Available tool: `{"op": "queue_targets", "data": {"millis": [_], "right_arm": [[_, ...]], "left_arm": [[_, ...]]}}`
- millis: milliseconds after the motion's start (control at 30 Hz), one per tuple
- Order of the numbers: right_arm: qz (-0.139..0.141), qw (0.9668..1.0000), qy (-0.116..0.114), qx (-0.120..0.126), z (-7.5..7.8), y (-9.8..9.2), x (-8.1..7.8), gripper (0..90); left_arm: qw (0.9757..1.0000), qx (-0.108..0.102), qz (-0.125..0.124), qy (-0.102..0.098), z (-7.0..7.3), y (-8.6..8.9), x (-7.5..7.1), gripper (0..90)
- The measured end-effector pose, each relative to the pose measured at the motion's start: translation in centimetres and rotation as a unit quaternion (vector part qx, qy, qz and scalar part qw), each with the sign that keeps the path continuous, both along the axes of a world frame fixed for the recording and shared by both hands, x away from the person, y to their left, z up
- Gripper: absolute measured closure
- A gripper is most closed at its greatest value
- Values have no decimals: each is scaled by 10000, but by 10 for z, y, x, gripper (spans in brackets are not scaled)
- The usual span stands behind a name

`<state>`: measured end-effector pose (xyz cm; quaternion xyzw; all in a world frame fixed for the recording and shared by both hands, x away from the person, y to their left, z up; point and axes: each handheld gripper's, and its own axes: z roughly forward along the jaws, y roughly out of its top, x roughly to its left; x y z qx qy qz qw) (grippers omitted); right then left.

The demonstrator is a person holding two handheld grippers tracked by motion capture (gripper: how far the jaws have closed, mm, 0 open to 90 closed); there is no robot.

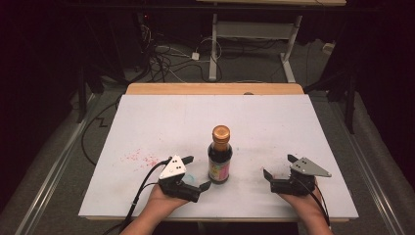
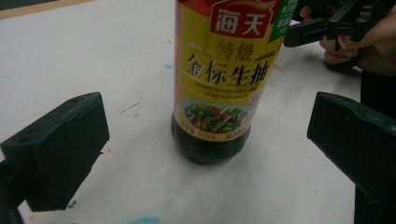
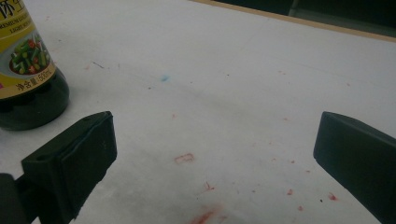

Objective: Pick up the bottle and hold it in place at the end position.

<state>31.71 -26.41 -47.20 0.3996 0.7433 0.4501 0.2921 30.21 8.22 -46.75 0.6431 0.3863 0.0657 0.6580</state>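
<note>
White board covers the table in front of you, scuffed and speckled with red marks toward 9 o'clock, with a small blue smudge near your left hand. Your left gripper sits at the near edge, jaws spread wide with nothing between them. Your right gripper rests at the near edge too, at about 4 o'clock from the bottle, jaws equally wide and holding nothing.

Just beyond your left gripper, at its 1 o'clock, the soy sauce bottle stands upright near the middle of the board, close to that gripper but untouched, and well apart from the right one. In the left gripper view the bottle stands between the two jaws, farther off. Its yellow label carries a red panel with "海天", then "特级" and "金标生抽", with "PREMIUM GOLDEN LABEL LIGHT SOY SAUCE" in small print and "500mL" near the bottom, under a picture of green vegetables. A gold cap tops the dark sauce.

At 12 o'clock a wooden strip edges the board; beyond it lie tangled cables on the floor and white desk legs in a dim room.
</note>
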Motion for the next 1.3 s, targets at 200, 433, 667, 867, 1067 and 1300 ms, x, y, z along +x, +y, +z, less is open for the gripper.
{"op": "queue_targets", "data": {"millis": [200, 433, 667, 867, 1067, 1300], "right_arm": [[18, 10000, 56, 0, -2, 0, 0, 4], [22, 10000, 65, 36, -2, 0, 1, 5], [14, 10000, 47, 49, -1, 0, 0, 4], [8, 10000, 45, 11, -1, 1, 0, 5], [27, 10000, 58, -14, -3, 2, 0, 5], [11, 10000, 49, -27, -2, 3, 0, 5]], "left_arm": [[9988, -450, 160, 146, 4, -21, 3, 0], [9988, -441, 124, 143, 10, -32, 12, 0], [9982, -566, 94, 189, 16, -44, 17, 17], [9989, -465, -8, 59, 20, -46, 21, 111], [9679, 2057, -1194, -813, 24, -15, 32, 180], [9683, 2103, -1088, -802, 26, -16, 32, 254]]}}
